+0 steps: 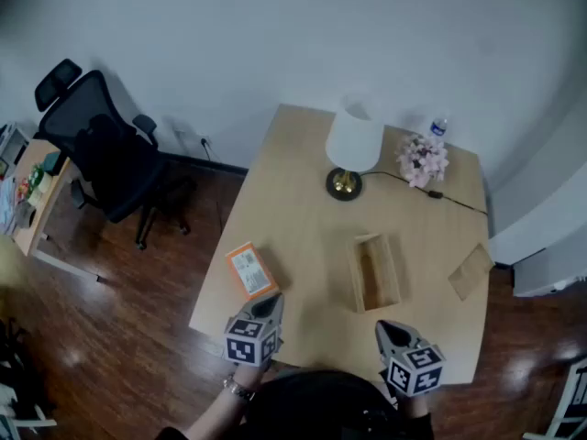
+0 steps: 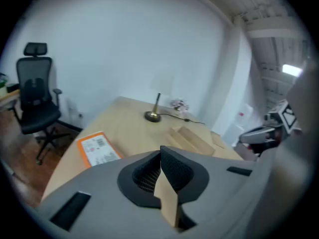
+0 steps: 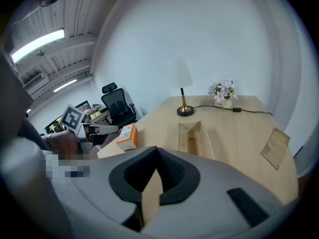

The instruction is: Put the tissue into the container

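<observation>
An orange tissue pack [image 1: 250, 269] [image 2: 98, 149] [image 3: 127, 136] lies flat near the table's left edge. The open wooden container [image 1: 376, 271] [image 2: 192, 139] [image 3: 195, 136] stands in the middle of the table, to the pack's right. My left gripper [image 1: 272, 301] [image 2: 162, 154] hovers at the front edge just behind the pack, its jaws shut with nothing between them. Behind the container, my right gripper [image 1: 386, 329] [image 3: 157, 154] hangs over the front edge, jaws together and empty.
A white-shaded lamp [image 1: 351, 149], a pot of pink flowers [image 1: 422, 159] and a water bottle [image 1: 438, 128] stand at the table's far end, with a cable running right. A flat wooden lid [image 1: 470, 271] lies at the right edge. A black office chair [image 1: 105, 149] stands on the floor to the left.
</observation>
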### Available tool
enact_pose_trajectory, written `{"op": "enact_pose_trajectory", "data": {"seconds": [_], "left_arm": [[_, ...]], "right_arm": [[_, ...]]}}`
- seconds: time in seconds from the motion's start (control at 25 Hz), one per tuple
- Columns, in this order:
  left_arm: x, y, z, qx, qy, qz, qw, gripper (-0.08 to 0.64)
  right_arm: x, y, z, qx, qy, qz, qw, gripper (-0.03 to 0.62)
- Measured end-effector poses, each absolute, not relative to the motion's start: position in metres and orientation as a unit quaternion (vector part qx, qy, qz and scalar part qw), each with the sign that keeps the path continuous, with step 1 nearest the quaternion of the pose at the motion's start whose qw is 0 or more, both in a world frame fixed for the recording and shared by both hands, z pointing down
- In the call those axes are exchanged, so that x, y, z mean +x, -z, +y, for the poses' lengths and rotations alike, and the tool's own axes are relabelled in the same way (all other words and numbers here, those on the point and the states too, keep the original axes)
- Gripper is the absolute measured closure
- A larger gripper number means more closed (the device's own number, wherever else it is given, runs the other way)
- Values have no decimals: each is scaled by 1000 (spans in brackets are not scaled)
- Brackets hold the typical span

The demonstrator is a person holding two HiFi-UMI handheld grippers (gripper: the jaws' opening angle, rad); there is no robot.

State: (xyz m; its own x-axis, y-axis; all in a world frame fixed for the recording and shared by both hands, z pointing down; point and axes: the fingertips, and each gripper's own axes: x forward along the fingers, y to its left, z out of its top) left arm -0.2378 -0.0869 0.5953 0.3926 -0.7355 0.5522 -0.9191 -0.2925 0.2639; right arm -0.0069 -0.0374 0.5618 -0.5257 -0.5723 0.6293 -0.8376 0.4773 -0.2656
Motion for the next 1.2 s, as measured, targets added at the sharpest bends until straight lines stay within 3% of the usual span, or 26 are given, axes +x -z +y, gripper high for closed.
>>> {"op": "enact_pose_trajectory", "data": {"seconds": [0.04,0.16,0.28,0.56,0.64,0.76,1.04,1.2], "left_arm": [[-249,-605,-93,764,-173,-554,282,546],[-281,-635,-114,695,-187,-627,299,102],[-309,-661,-135,638,-199,-675,313,-12],[-326,-734,-152,580,-215,-668,413,-5],[-332,-739,-149,578,-220,-671,408,64],[-340,-735,-148,585,-233,-674,386,100],[-338,-719,-142,603,-221,-667,378,127],[-291,-676,-130,635,-186,-653,369,127]], "right_arm": [[2,-559,-35,432,-282,-825,231,588],[30,-555,-31,445,-284,-819,223,586],[51,-554,-30,450,-287,-816,223,587],[81,-555,-19,456,-297,-810,219,586],[93,-554,-17,466,-302,-804,212,588],[110,-555,-14,478,-311,-796,201,587],[120,-559,-3,488,-326,-788,190,588],[123,-563,0,484,-331,-788,190,588]]}}
